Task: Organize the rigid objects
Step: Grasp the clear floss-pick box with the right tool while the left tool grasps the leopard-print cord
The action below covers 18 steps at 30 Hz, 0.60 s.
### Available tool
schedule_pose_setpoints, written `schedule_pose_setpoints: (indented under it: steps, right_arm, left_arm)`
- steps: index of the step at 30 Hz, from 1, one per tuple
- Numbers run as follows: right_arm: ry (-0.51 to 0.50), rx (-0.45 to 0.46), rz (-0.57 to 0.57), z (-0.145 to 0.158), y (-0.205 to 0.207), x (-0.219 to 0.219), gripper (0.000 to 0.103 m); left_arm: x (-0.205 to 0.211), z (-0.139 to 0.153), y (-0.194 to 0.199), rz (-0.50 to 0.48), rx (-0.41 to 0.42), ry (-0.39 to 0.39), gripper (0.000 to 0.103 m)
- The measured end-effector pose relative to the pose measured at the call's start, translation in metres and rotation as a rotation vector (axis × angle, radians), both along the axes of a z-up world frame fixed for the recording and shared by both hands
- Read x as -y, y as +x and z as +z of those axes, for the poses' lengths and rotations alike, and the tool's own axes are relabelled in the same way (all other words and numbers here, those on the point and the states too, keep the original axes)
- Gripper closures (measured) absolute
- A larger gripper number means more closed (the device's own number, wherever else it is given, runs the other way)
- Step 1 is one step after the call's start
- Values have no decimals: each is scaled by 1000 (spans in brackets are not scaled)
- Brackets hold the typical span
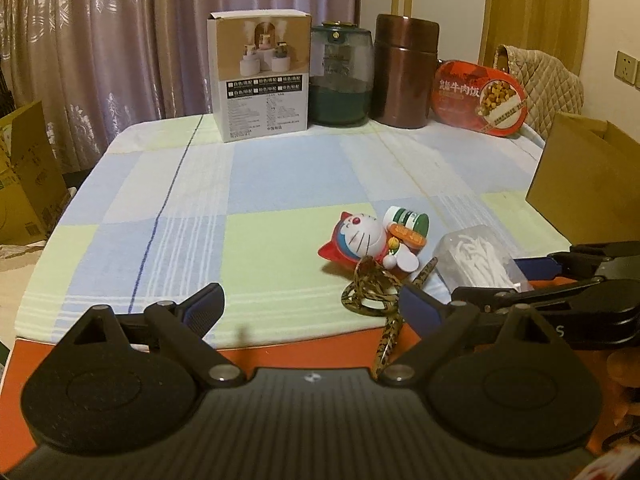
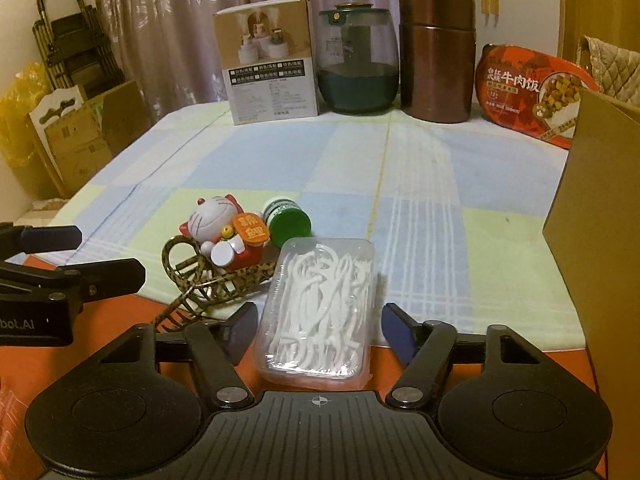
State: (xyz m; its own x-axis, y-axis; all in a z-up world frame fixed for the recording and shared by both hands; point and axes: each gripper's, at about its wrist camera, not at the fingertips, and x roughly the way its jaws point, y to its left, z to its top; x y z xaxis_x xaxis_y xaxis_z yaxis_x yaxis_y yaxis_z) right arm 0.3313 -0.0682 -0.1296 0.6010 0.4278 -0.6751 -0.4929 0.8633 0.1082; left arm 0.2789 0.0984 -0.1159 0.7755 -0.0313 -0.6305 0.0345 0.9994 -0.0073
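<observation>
right gripper (image 2: 318,326): spread wide, low at the tabletop's near edge, fingers either side of the floss box, not touching it
left gripper (image 1: 310,306): spread, holding nothing, just left of the right one, at the near edge
floss box (image 2: 318,312): clear lidded plastic tub, full of white floss picks; sits half on the cloth, half on the orange mat at the near edge
hair clip (image 2: 208,276): leopard-print claw clip, touching the box's left side, teeth over the mat
cat toy (image 2: 224,232): red-white cat figure lying on its back, leaning on the clip
bottle (image 2: 286,220): small white bottle, green cap, on its side, against the toy, just behind the floss box
cloth (image 2: 420,184): blue-green checked, covers the tabletop; middle stretch is bare
mat (image 1: 280,350): orange strip along the near edge
paper bag (image 2: 600,216): brown, upright at the right edge, close to the right gripper's side
far edge: white carton (image 2: 270,62), green jar (image 2: 358,60), brown canister (image 2: 436,54), red meal tray (image 2: 532,92) in a row
left of table: cardboard boxes (image 2: 76,136)
</observation>
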Motion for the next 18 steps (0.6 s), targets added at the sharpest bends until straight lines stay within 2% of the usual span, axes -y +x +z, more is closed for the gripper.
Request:
schedule_pose_setpoints:
  steps: [4,18]
  right_arm:
    - [-2,-4,7,-1,-1,0,46]
    - [-13,-9,-32,6,-1,8,47]
  left_arm:
    - [3,-3,1,-11,-11,-5,11]
    - [17,-11,8,-74,-7,22,11]
